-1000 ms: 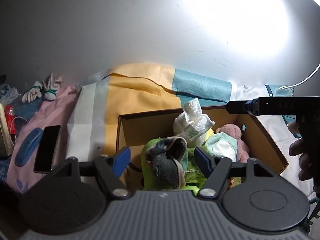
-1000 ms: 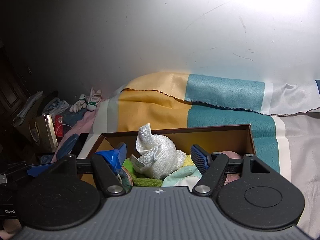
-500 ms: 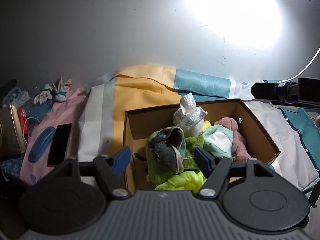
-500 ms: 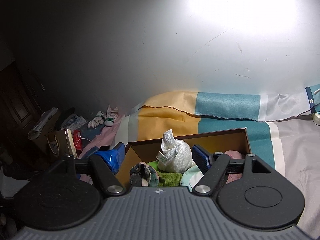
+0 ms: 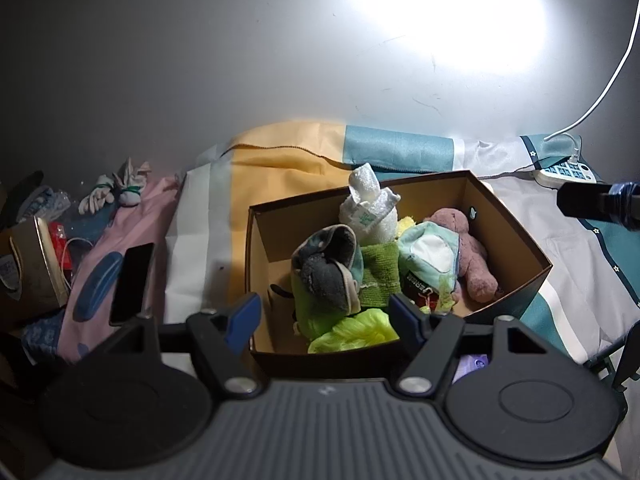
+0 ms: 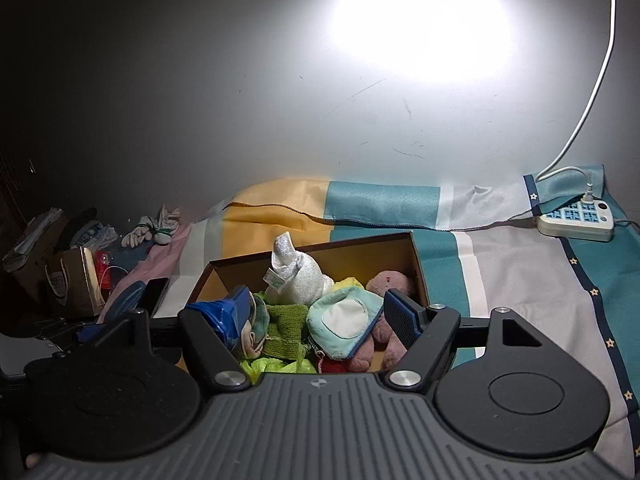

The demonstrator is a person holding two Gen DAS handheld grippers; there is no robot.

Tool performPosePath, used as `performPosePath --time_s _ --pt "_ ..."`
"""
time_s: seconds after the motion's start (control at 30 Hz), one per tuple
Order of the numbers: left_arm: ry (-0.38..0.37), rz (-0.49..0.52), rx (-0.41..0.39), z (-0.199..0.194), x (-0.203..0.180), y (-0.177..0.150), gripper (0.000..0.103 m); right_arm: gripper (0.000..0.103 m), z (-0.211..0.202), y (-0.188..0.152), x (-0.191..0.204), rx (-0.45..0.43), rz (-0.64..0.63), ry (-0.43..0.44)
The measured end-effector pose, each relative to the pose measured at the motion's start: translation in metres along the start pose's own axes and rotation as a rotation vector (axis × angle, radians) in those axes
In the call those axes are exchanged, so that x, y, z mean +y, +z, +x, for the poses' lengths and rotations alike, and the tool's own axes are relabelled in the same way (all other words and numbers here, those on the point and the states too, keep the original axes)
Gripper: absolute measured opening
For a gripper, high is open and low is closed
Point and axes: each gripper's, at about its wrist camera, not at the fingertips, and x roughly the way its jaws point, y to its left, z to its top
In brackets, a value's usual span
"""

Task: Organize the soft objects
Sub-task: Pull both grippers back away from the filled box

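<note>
I'm holding both the left gripper (image 5: 322, 322) and right gripper (image 6: 318, 314) empty, jaws apart, over the filled box (image 5: 516, 236) at frame centre; next I'm likely seeking leftover items.

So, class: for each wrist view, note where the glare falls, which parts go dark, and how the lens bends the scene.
Left wrist view: glare blows out the wall upper right, the left edge is dim, the box looks bowed. Right wrist view: glare sits top centre, the left side falls into deep shadow, and the cable curves with the fisheye.
</note>
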Motion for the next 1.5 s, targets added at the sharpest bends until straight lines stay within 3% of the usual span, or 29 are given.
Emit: performPosePath --time_s 0.77,1.23,1.5 --pt "0.027 0.053 0.014 -0.012 -0.009 -0.026 0.071 0.059 -0.036 -0.054 0.032 0.039 -0.002 -0.111" --pt "0.081 0.031 0.039 -0.017 -0.02 -0.026 0.071 0.059 -0.043 -0.061 0.022 0.035 0.025 -0.124" --pt "0.123 0.005 0.039 -0.022 -0.037 -0.024 0.071 0.059 -0.048 -0.059 0.01 0.045 -0.028 -0.11"
